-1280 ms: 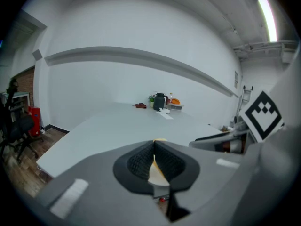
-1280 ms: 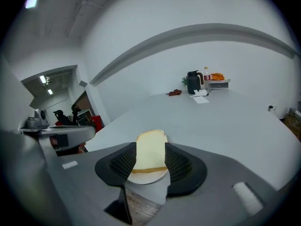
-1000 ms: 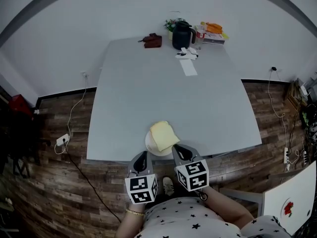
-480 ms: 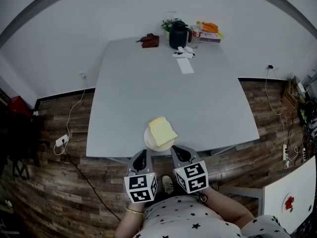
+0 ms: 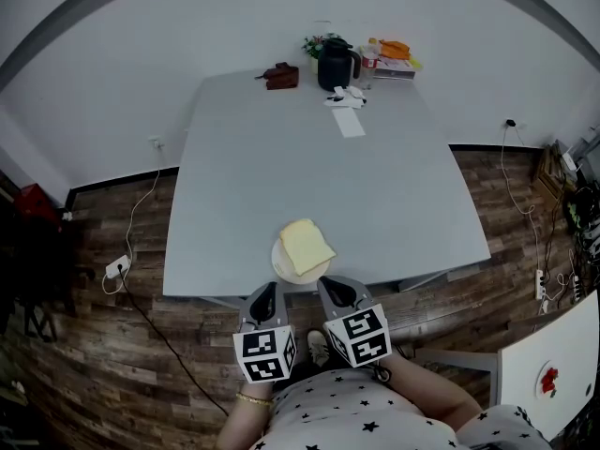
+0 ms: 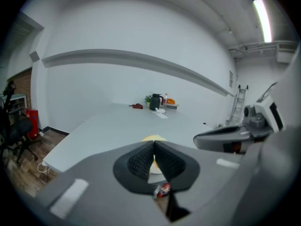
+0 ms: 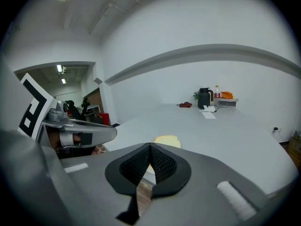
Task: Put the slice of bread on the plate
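Note:
A pale yellow slice of bread [image 5: 304, 245] lies on a small white plate [image 5: 283, 266] at the near edge of the grey table [image 5: 309, 176]. Both grippers hang just off that edge, over the floor, apart from the plate. My left gripper [image 5: 266, 296] is shut with nothing in it, and the bread [image 6: 153, 138] shows just past its closed tips [image 6: 154, 150]. My right gripper [image 5: 330, 289] is also shut and empty, with the bread [image 7: 166, 141] beyond its tips [image 7: 150, 153].
At the table's far end stand a black kettle [image 5: 335, 65], a small plant, a brown object [image 5: 279, 76], orange items [image 5: 394, 51] and white papers [image 5: 348, 120]. Cables and a power strip [image 5: 118, 266] lie on the wood floor at left.
The right gripper has drawn back a little from the plate toward me. The bread stays on the plate; the left gripper has not moved.

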A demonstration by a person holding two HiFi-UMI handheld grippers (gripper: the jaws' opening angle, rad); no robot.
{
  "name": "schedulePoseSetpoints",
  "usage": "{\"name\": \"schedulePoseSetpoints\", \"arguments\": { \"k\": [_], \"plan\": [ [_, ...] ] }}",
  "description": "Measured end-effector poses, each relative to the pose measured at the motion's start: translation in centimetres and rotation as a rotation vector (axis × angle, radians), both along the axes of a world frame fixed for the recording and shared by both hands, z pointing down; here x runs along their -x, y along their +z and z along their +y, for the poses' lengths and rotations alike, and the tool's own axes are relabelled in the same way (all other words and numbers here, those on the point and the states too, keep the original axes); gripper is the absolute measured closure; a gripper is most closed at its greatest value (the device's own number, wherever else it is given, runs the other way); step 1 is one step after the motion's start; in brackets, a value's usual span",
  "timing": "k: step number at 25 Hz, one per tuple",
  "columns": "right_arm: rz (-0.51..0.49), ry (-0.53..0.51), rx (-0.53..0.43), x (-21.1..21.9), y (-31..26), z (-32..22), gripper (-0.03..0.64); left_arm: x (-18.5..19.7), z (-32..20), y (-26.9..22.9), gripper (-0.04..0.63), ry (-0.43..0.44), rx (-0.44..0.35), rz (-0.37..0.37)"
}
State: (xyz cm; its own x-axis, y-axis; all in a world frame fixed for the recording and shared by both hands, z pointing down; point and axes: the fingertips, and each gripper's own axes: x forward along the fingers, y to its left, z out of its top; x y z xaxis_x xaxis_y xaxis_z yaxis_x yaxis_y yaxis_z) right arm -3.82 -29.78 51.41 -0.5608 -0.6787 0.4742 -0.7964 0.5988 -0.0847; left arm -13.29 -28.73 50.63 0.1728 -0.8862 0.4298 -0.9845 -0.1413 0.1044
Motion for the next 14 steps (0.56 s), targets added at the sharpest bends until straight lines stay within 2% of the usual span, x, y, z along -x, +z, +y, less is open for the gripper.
{"name": "schedulePoseSetpoints", "arguments": {
  "k": [14],
  "plan": [
    [0.005,-0.035,-0.002,1.3,0.0,-0.4,0.618,0.5,-0.7,-0.2,0.588,-0.007,-0.002,-0.001]
  ]
}}
